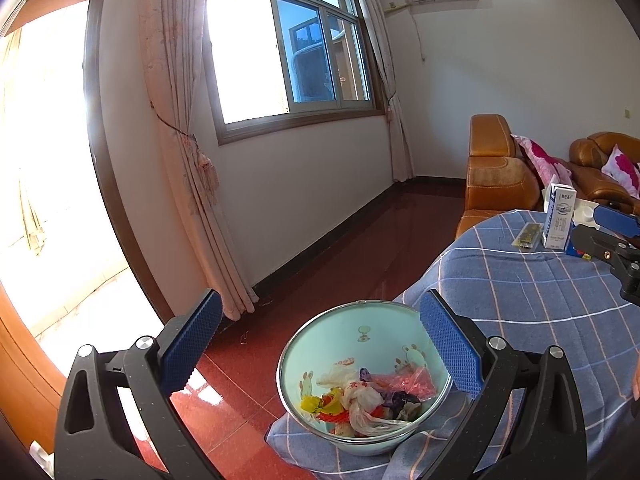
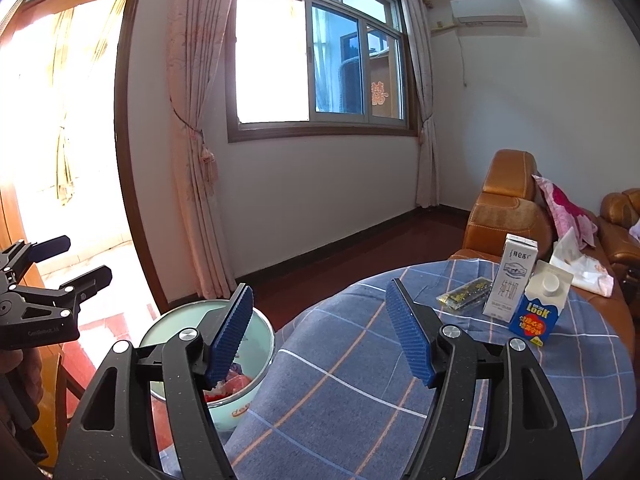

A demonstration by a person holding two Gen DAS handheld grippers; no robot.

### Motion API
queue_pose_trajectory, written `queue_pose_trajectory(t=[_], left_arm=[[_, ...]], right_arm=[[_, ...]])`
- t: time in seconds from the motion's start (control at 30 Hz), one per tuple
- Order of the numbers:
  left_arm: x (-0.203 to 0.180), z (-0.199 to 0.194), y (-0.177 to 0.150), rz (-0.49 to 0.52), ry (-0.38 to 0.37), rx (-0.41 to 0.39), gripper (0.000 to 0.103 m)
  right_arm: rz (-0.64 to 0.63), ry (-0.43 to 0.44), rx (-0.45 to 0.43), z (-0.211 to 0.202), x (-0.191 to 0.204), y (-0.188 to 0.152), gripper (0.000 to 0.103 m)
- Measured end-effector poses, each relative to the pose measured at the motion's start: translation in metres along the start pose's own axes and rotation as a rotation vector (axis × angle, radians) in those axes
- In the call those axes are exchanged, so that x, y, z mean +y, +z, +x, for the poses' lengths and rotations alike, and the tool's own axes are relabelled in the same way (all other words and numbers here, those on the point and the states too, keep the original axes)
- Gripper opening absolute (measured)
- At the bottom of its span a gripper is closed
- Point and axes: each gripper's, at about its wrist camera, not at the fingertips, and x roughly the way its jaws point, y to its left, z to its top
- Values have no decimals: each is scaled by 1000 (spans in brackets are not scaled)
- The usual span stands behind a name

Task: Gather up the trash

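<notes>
A pale green enamel bowl (image 1: 340, 332) sits at the near edge of the table on a blue checked cloth (image 1: 540, 300). It holds crumpled wrappers and plastic bags (image 1: 360, 398). My left gripper (image 1: 320, 346) hangs open just above the bowl with nothing between its blue pads. My right gripper (image 2: 320, 338) is open and empty over the cloth (image 2: 340, 380), with the bowl (image 2: 176, 320) under its left finger. Farther back stand a white milk carton (image 2: 508, 280) and a blue carton (image 2: 538, 312), with a flat dark packet (image 2: 464, 294) beside them.
A crumpled white bag (image 2: 580, 266) lies behind the cartons. An orange leather sofa (image 1: 500, 176) with pink cushions stands past the table. Red floor (image 1: 320, 264) runs to the wall, the curtains and the window. The left gripper (image 2: 86, 258) shows at the right wrist view's left edge.
</notes>
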Motion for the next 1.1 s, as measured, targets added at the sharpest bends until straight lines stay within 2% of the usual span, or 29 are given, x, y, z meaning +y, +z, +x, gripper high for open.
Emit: queue_pose_trajectory(t=[0.3, 0.8, 1.1], left_arm=[[2, 2, 0, 0, 8, 7, 97], [3, 4, 0, -4, 9, 8, 97], [-4, 2, 1, 22, 11, -2, 97]], right_arm=[[7, -4, -7, -4, -1, -2, 73], [12, -9, -15, -12, 1, -3, 73], [15, -14, -37, -20, 0, 0, 76]])
